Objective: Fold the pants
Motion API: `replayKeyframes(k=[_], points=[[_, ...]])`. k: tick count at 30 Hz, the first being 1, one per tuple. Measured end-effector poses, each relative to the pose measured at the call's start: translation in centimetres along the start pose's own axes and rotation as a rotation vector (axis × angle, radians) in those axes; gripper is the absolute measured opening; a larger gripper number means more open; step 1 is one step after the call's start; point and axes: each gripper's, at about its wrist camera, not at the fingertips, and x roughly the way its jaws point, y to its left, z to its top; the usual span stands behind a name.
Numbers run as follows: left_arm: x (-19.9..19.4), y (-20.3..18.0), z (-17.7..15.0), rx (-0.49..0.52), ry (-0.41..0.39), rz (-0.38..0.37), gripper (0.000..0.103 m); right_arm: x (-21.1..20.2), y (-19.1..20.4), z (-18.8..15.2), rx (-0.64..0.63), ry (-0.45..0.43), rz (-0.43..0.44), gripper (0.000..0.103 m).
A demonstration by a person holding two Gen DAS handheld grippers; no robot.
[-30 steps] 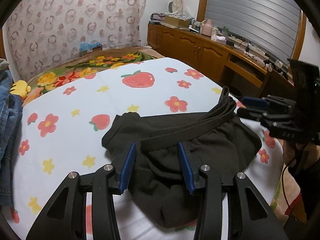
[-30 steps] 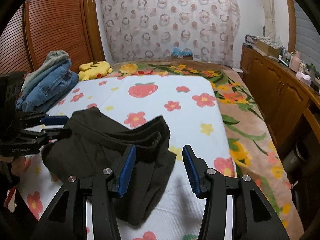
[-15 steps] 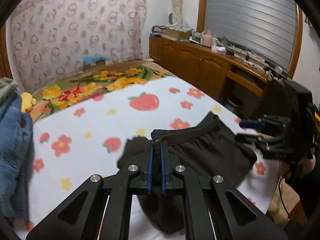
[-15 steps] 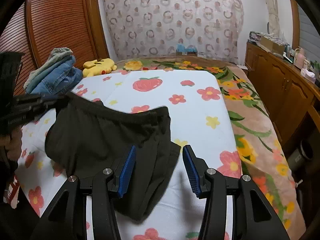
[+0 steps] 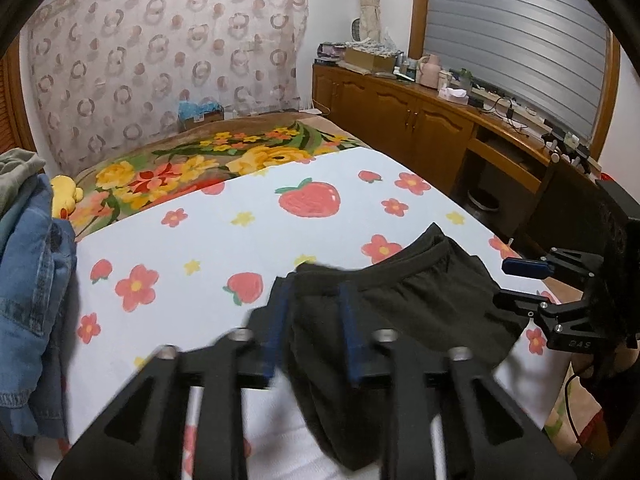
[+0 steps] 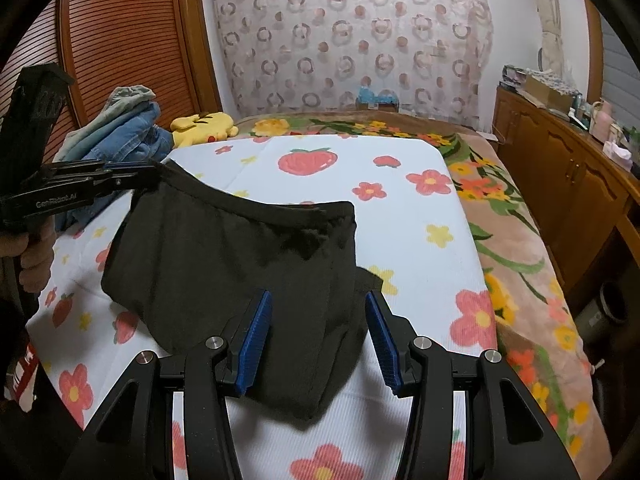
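Right gripper: blue pads seen well apart, nothing clamped between them; jaws recorded as open. Black pants are spread directly ahead of and beneath its fingertips, on the strawberry-and-flower sheet; the lower part of the pants is seen between the two pads, but no contact can be made out.

Left gripper: in its own view the fingers are motion-blurred, with pads seen apart and dark cloth behind the gap; the waistband is noted just beyond the fingertips. In the right wrist view the same gripper is found to the far left, and one waistband corner is raised off the sheet and meets its tips. Whether cloth is pinched there cannot be told.

From the left gripper, the right gripper is seen at far right, beside the pants' edge.

Background: a denim pile and a yellow plush toy are noted beyond the left gripper, at the sheet's far-left corner.
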Motion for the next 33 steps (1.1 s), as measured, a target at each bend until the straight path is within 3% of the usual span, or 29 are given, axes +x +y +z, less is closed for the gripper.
replayKeyframes(k=[1,5,7,15,20,24,25,33], points=[[-0.2,0.0,-0.2,0.002,-0.005,-0.001,0.044,-0.1,0.0,-0.1,0.002,-0.001,0.0,0.051],[-1.1,-0.6,-1.4,0.024,-0.006,-0.009,0.054,-0.8,0.5,-0.7,0.004,-0.008,0.003,0.051],[-1.5,-0.9,-2.1,0.028,-0.012,-0.013,0.072,-1.2,0.8,-1.0,0.001,-0.012,0.003,0.051],[-2.7,-1.2,-4.9,0.003,-0.007,-0.031,0.074,-2.6,1.3,-2.5,0.013,-0.022,0.014,0.051],[-3.1,-1.5,-6.7,0.009,0.011,-0.059,0.071,-3.3,1.2,-3.4,0.014,-0.015,0.003,0.051],[-2.7,-1.6,-7.7,0.021,0.036,-0.042,0.06,-3.2,0.9,-4.2,0.025,0.003,-0.001,0.051],[-2.5,-1.5,-7.9,0.018,0.044,-0.043,0.052,-3.2,0.8,-4.3,0.026,0.008,-0.003,0.05],[-1.6,-2.0,-8.2,0.045,0.061,-0.048,0.036,-2.5,0.5,-4.2,0.033,0.019,0.01,0.05]])
